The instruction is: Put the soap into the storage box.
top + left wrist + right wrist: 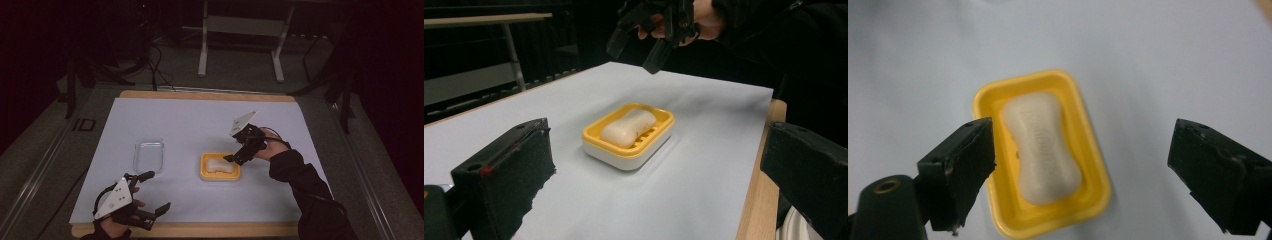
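Soap bar (pixel 1043 149), pale w/ a pinched waist, lies inside a yellow soap dish (pixel 1094 170) w/ white underside, directly below the right gripper (pixel 235 159). That claw hangs above the dish, jaws spread wide & holding nothing; in the right gripper view one jaw overlaps the dish's left rim, the other stands off to the right over bare sheet. Cannot tell how far above the soap it sits, but no contact visible. Dish rests on a light blue-grey sheet (pixel 200 125) covering a wooden tabletop (pixel 210 95). Left gripper (pixel 152 192) is near the table's front edge, well apart from the dish, jaws also spread & empty; in the left gripper view the dish sits ahead between its jaws, w/ the right gripper hanging above & beyond it. Clear plastic tray (pixel 148 155), empty as far as visible, lies just beyond the left gripper & to the left of the dish, apart from it. Dark sleeve (pixel 305 185) runs back from the right hand toward the front edge. Room behind is dim; a metal frame (pixel 240 45) stands on the floor past the table.
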`<action>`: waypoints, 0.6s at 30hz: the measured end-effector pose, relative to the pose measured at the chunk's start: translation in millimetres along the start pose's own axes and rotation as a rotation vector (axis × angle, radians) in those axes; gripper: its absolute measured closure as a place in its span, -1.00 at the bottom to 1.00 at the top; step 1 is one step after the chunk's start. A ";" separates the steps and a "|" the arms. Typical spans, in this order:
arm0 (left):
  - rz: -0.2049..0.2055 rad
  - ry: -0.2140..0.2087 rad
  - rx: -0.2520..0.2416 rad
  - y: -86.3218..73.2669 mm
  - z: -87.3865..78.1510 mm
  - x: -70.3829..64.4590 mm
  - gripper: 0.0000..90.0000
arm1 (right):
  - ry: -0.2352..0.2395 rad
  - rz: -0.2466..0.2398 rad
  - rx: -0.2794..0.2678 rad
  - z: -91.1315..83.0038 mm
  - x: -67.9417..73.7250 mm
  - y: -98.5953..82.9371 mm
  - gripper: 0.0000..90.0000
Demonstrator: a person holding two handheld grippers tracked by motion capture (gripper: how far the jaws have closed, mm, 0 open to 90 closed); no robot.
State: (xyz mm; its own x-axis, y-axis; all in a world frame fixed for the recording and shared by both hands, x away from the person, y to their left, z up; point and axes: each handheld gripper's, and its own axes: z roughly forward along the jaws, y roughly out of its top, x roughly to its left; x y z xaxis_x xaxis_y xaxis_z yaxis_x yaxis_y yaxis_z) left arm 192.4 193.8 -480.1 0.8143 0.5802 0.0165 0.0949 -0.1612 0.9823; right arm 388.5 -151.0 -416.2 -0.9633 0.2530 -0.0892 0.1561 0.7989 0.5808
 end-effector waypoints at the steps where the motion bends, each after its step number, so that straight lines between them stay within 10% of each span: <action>1: 0.001 0.000 0.002 0.0 0.0 0.0 -0.98 | -0.014 0.006 -0.010 -2.8 0.3 -1.1 -0.75; 18: -0.003 0.003 -0.003 -0.1 -0.2 0.0 -0.98 | -0.217 0.246 -0.049 -25.1 3.8 -37.0 -0.74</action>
State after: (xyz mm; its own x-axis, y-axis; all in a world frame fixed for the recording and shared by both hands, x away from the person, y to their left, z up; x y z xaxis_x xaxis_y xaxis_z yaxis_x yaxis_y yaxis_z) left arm 192.3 194.0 -480.1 0.8124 0.5830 0.0143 0.0957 -0.1574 0.9829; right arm 373.6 -193.2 -417.8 -0.8284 0.5495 -0.1083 0.3626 0.6736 0.6441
